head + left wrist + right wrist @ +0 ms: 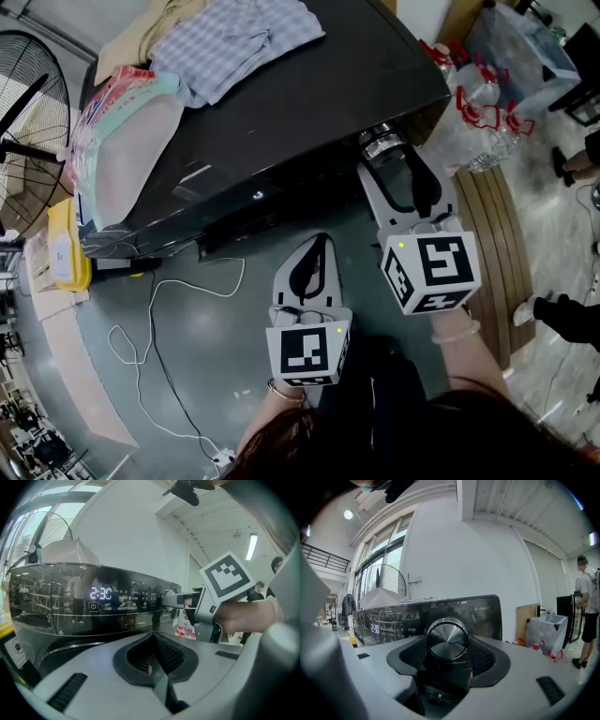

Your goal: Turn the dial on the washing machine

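Head view looks steeply down onto the washing machine (309, 94) top, dial (380, 142) at 1 o'clock; left gripper view faces the control panel (93, 604) level, a little off, right gripper (171, 600) at 3 o'clock; right gripper view sits hard against that dial, sharing the panel.

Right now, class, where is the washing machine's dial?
In the head view the dial sits at the front right corner of the washing machine, between the jaws of the right gripper. The right gripper view shows it dead centre.
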A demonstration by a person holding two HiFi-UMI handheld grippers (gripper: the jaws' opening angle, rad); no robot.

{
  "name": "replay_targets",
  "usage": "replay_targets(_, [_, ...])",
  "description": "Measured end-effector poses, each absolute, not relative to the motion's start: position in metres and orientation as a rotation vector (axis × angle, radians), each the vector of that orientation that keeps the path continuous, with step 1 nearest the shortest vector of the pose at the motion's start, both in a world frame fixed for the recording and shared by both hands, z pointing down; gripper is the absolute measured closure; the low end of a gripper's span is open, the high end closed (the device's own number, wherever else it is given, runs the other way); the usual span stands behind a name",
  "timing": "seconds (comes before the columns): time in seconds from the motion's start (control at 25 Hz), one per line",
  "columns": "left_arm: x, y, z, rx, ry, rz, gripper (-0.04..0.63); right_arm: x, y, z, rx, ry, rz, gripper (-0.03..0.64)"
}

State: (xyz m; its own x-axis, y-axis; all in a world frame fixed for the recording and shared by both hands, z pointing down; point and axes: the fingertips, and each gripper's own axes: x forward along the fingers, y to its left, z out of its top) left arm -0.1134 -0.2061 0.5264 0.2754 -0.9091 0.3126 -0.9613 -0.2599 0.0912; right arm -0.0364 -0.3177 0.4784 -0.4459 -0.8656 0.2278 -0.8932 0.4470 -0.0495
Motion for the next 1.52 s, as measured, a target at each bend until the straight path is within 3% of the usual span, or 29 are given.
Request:
replay_targets(0.52, [-0.121,-0.202,0.515,2.228,-1.796,0.282,0.581,-0.031,-0.308,0.471,1.517,-2.499,0.215,0.325])
replay_targets(1.52, [-0.089,-0.159,0.465,2.234,-1.812,0.311,0.581,-0.006,-0.235,0.432,1.362,-2.533,0.197,0.518])
